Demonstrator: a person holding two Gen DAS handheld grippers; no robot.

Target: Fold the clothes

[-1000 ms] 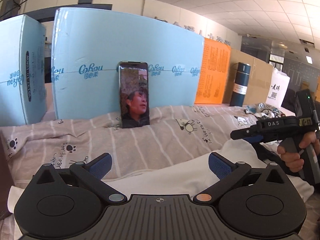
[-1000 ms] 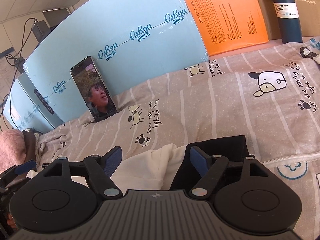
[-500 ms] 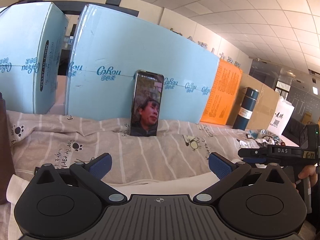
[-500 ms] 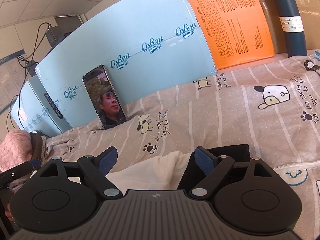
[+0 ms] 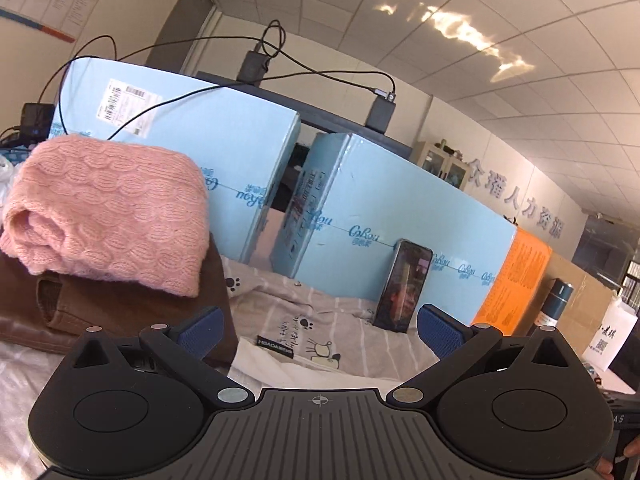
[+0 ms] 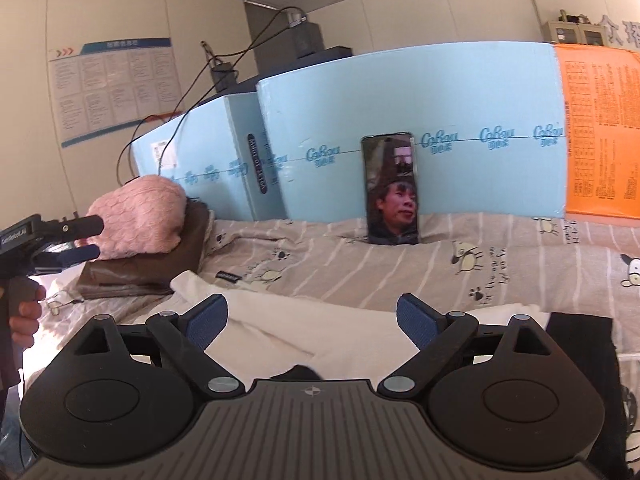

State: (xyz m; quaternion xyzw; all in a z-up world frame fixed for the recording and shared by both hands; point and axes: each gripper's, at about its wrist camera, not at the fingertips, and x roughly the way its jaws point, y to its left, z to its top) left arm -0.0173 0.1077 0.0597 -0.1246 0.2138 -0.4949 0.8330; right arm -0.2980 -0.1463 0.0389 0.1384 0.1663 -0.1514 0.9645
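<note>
A cream garment lies flat on the striped bedsheet, with a black garment at its right end. It also shows in the left wrist view. A folded pink sweater sits on folded brown clothing at the left. My left gripper is open and empty, beside that stack; it shows in the right wrist view. My right gripper is open and empty just above the cream garment.
Light blue cartons line the back of the bed, with a phone leaning on them. An orange box, a dark bottle and a white bag stand at the right. Cables run over the cartons.
Both grippers have swung to the left. The pink and brown stack has come into the left wrist view. Both stay open and empty.
</note>
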